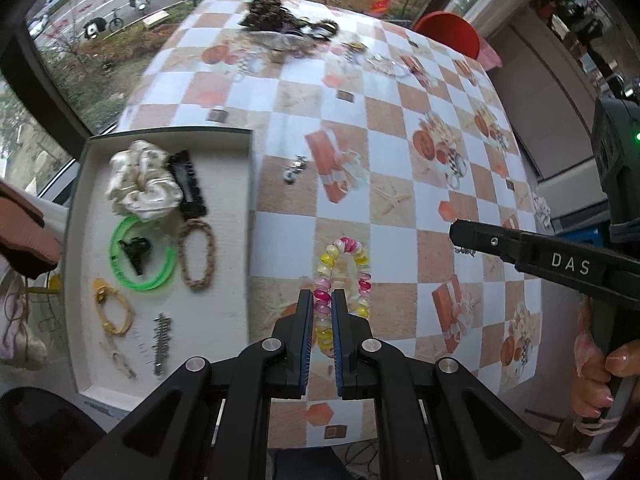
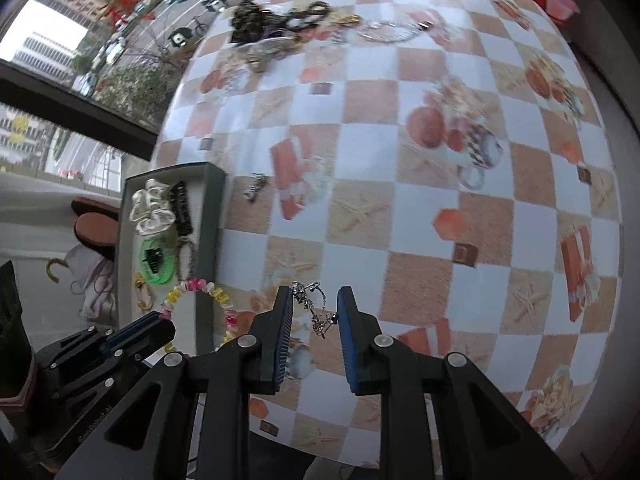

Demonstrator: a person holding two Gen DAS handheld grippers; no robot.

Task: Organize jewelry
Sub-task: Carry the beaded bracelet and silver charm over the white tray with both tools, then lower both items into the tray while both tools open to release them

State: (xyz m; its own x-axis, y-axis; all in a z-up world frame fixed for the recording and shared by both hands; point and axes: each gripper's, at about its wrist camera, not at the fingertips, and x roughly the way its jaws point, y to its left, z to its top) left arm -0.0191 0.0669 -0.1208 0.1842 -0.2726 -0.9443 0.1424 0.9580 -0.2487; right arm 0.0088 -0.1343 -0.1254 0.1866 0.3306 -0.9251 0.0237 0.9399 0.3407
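Observation:
My left gripper (image 1: 322, 300) is shut on a pink and yellow spiral hair tie (image 1: 346, 276), holding its near end; it also shows in the right wrist view (image 2: 208, 296), lifted next to the box. My right gripper (image 2: 314, 304) is open around a small silver earring (image 2: 312, 306) that lies on the checkered tablecloth (image 2: 420, 200); it shows from the side in the left wrist view (image 1: 460, 236). The open box (image 1: 236, 248) at the left holds a white scrunchie (image 1: 142, 184), a black clip (image 1: 188, 182), a green ring (image 1: 140, 256), a braided tie (image 1: 196, 254) and other pieces.
A small silver piece (image 1: 294, 168) lies on the cloth right of the box. A pile of dark and metallic jewelry (image 1: 280, 24) sits at the table's far edge, with a chain (image 1: 390, 64) beside it. A red bowl (image 1: 448, 32) stands beyond the far right corner.

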